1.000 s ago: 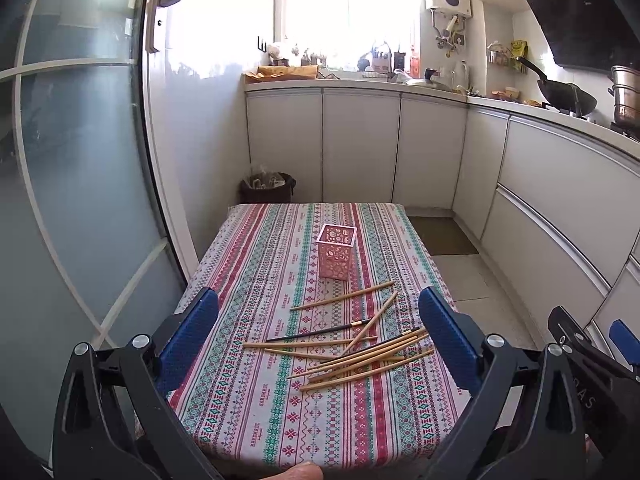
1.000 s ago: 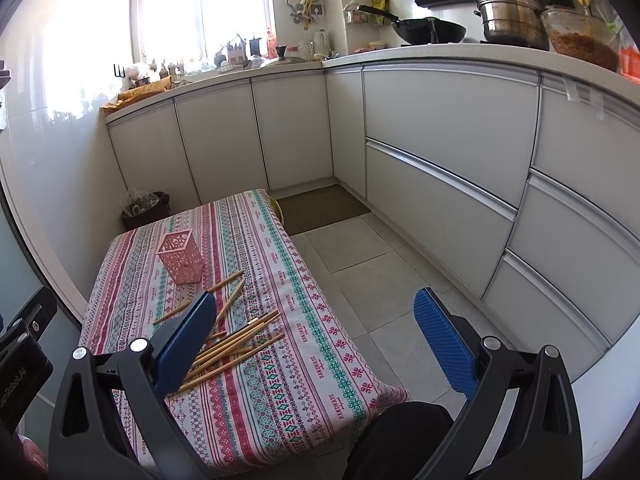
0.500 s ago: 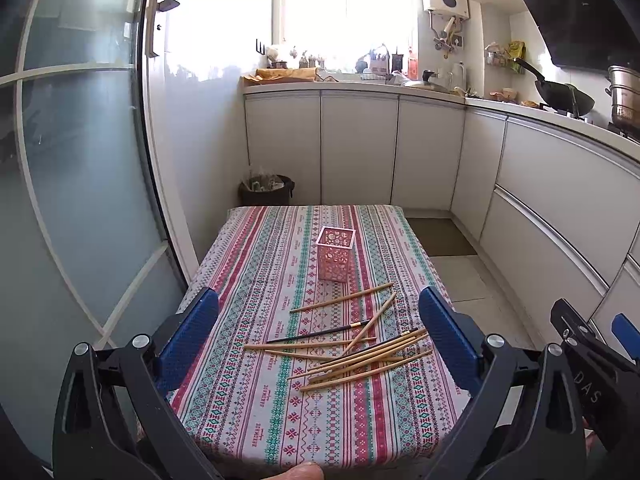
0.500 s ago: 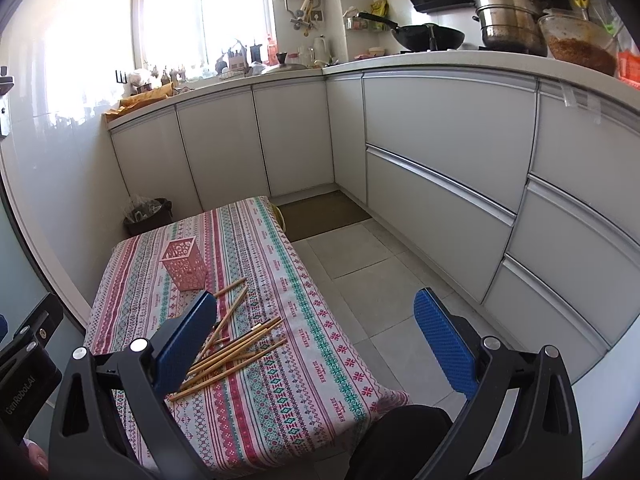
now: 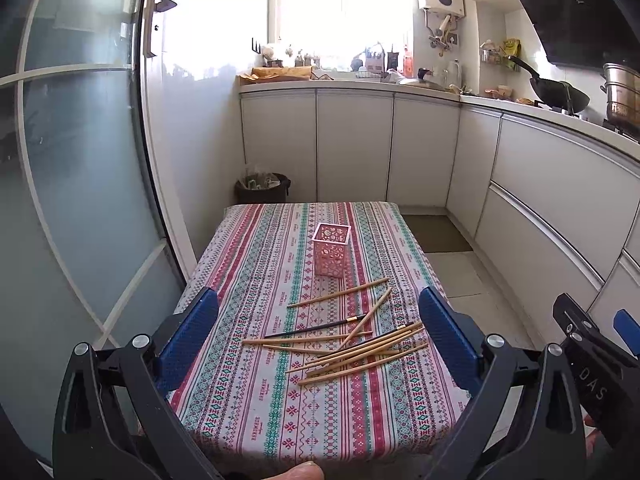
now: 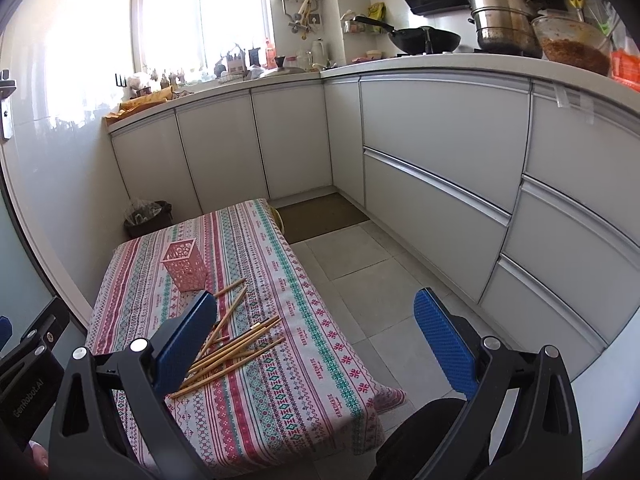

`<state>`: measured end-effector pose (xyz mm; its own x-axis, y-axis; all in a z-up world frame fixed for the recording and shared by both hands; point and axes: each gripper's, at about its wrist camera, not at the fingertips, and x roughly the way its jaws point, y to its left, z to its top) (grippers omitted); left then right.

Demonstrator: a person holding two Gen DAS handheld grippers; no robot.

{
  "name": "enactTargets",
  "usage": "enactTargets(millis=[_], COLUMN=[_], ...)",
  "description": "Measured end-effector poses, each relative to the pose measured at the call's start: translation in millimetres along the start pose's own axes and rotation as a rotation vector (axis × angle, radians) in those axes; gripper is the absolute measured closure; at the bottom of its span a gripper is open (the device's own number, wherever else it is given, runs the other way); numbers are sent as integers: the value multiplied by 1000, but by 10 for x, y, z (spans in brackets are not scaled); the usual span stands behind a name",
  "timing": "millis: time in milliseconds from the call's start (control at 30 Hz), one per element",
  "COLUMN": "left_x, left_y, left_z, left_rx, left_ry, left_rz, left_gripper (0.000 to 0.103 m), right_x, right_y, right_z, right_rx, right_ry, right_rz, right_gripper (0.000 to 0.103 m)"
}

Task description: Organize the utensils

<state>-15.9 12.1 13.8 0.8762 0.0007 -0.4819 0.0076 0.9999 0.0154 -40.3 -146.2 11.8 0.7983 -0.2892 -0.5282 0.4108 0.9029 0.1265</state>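
— Chopsticks (image 5: 352, 346), where are they?

— Scattered loose on the striped tablecloth (image 5: 248, 380) at the near half of the table, wooden ones crossing each other, one dark one (image 5: 316, 327) among them. The pink holder (image 5: 331, 249) stands upright just beyond them.

— And your jaws?

— My left gripper (image 5: 318, 342) hangs above the near edge, jaws spread wide, gripping nothing. My right gripper (image 6: 316, 346) sits off the table's right side over the tiled floor (image 6: 360, 256), equally wide and empty.

chopsticks (image 6: 236, 344): near ends hidden behind the right gripper (image 6: 316, 340) blue pad | items on counter (image 5: 348, 84) beyond chopsticks: too small to identify | steamer pot (image 5: 622, 96): cut by frame edge
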Motion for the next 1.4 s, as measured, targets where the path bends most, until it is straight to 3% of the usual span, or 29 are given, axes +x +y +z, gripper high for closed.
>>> enactTargets(millis=[100,233,333,500,667,867,1067,1233,1333,1367,1400], left_x=[177,832,1666,2922,3569,4203,4567,4827,4945,4962,4932], left_y=[52,136,-15,-164,-825,-1328,-1311,-1248,-1154,-1116,-1086], left_z=[20,171,211,79,-35,-94,-80,-206,-218,-229,-251], left_rx=[12,41,197,211,422,616,623,642,599,573,568], left_ry=[36,151,381,675,755,828,871,918,948,955,943], left_rz=[-30,-206,-286,-280,-366,-362,-348,-316,-354,-371,-378], left_gripper=[7,7,7,7,23,52,70,72,76,85,86], right_x=[94,539,972,1868,2579,3113,3302,3357,3353,3378,3387], right_y=[-69,-320,-422,-332,-334,-464,-512,-492,-458,-450,-427], right_z=[-7,-29,-7,104,24,-324,-375,-414,-410,-408,-409], right_rx=[49,219,322,390,467,539,606,609,592,589,582], right_ry=[39,233,348,541,631,775,826,858,860,863,868], right_rz=[22,156,246,320,321,325,340,346,333,325,314], right_gripper=[7,7,7,7,7,7,7,7,7,7,7])
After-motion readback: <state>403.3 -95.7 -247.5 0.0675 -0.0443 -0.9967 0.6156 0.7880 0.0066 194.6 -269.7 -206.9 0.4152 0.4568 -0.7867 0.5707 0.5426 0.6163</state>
